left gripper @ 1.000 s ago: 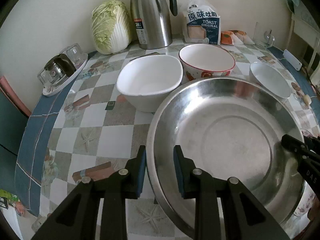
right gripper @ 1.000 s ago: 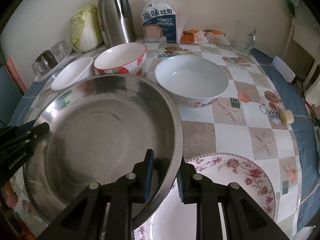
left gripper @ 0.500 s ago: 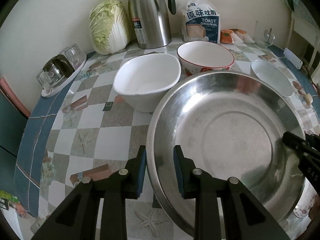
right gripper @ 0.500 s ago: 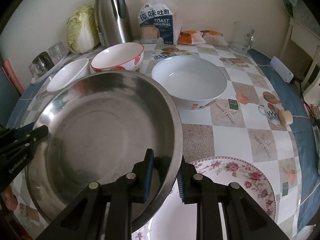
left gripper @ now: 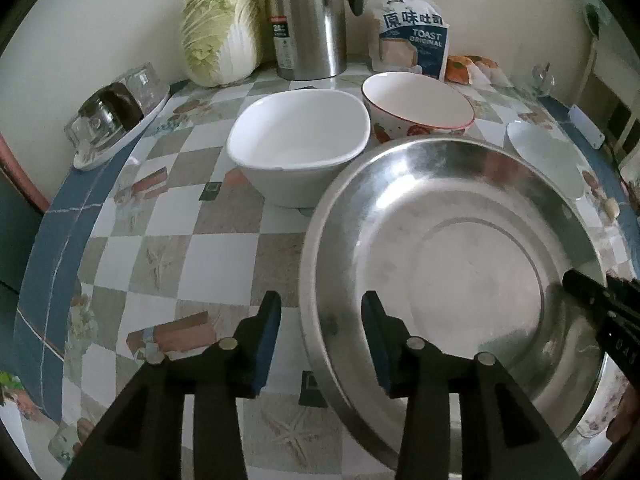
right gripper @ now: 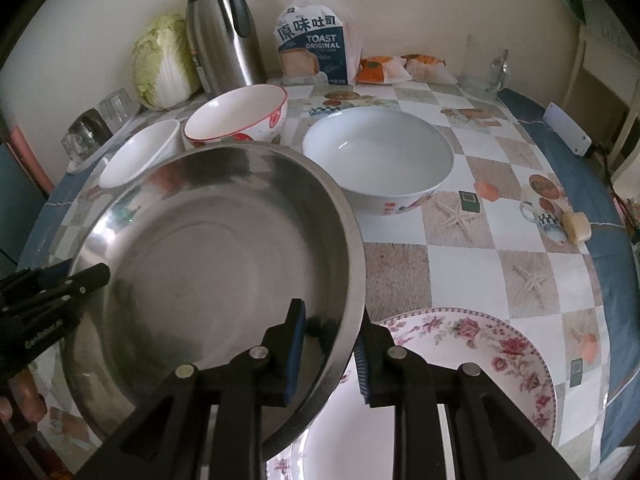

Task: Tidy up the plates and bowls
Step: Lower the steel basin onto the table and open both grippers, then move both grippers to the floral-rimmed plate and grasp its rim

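A large steel basin (left gripper: 452, 264) fills the right of the left wrist view and the left of the right wrist view (right gripper: 212, 260). My left gripper (left gripper: 320, 336) is open, its jaws standing apart on either side of the basin's left rim. My right gripper (right gripper: 330, 354) straddles the basin's right rim with its jaws a little apart, open. The basin lies partly over a floral plate (right gripper: 480, 364). Behind it stand a white squarish bowl (left gripper: 298, 144), a red-rimmed bowl (left gripper: 416, 106) and a wide white bowl (right gripper: 378, 156).
At the back stand a cabbage (left gripper: 220, 30), a steel thermos jug (left gripper: 308, 20) and a toast bag (left gripper: 412, 40). A tray of glasses (left gripper: 112, 116) sits at the left edge. A glass mug (right gripper: 482, 66) and a white remote (right gripper: 568, 128) are at the right.
Both grippers were shut on the basin's rim; both have now opened. The left jaws spread wide, the right only slightly. The basin has settled a little lower, over the floral plate.
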### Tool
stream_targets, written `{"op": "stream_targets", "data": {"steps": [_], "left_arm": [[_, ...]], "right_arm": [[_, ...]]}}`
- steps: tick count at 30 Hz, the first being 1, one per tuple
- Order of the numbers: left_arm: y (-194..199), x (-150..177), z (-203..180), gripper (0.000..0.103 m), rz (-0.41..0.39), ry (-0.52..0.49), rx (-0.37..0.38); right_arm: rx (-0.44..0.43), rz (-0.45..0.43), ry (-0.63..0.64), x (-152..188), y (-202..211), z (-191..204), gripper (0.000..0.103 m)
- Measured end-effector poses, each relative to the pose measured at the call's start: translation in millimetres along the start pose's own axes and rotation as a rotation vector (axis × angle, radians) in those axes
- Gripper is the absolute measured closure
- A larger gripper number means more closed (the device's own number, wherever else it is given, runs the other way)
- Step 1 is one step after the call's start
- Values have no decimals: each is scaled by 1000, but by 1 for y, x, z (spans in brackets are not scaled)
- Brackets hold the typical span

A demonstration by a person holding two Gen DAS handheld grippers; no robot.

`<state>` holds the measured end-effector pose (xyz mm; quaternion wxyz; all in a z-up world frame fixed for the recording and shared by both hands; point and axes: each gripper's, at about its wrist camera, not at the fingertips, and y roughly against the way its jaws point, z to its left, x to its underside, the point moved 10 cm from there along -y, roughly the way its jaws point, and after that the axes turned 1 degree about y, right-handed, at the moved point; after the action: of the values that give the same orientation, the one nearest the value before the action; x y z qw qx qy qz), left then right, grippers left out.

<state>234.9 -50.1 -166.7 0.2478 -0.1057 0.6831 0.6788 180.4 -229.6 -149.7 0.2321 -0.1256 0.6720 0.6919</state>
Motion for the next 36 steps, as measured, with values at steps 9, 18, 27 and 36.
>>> {"op": "stream_targets", "data": {"steps": [9, 18, 27, 36], "left_arm": [[17, -8, 4, 49, -37, 44, 26], [22, -12, 8, 9, -85, 77, 53], [39, -20, 6, 2, -165, 101, 113], [82, -27, -11, 2, -232, 62, 141]], "right_arm": [[-18, -30, -57, -3, 15, -11, 56], [-44, -39, -75, -3, 16, -11, 27], [-74, -97, -64, -10, 28, -7, 1], [-117, -162, -106, -18, 55, -14, 0]]}}
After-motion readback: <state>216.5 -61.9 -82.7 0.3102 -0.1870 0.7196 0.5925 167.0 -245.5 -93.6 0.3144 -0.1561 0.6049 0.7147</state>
